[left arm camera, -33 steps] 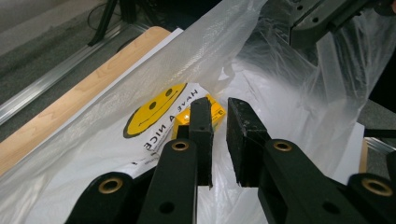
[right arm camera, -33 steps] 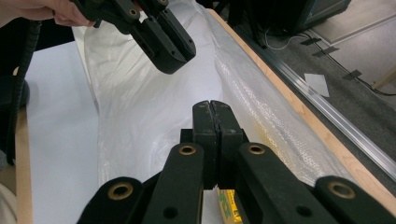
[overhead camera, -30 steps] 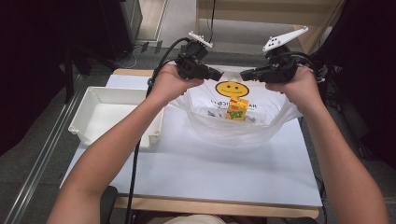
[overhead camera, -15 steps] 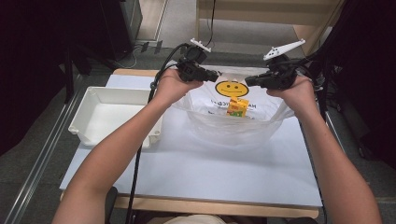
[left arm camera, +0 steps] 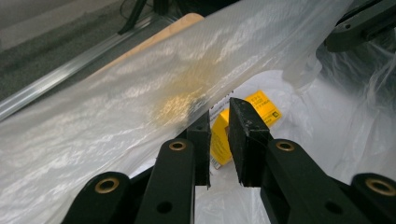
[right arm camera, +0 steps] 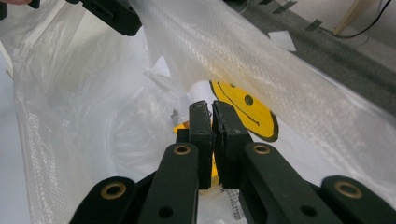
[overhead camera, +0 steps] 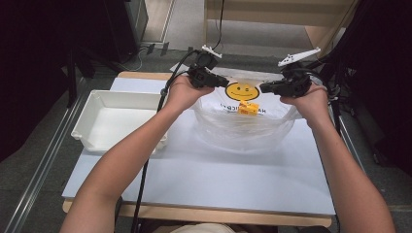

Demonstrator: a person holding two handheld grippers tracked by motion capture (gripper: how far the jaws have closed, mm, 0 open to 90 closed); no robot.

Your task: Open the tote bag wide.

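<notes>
The tabletop (overhead camera: 204, 179) carries a white tray (overhead camera: 114, 119) at the left, with nothing in it, and a clear plastic bag (overhead camera: 243, 131) with a yellow smiley face toward the far right. The bag stands open, held by its rim at both sides. Inside on its floor lies a small yellow box (overhead camera: 248, 108), so loading looks done; setting the bag down or closing it seems left. The left tool (overhead camera: 217, 80) pinches the left rim, its jaws narrowly apart; the right tool (overhead camera: 268, 88) clamps the right rim, nearly closed.

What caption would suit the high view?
Two hand-held grippers hold open a plastic bag with a yellow box inside.
</notes>
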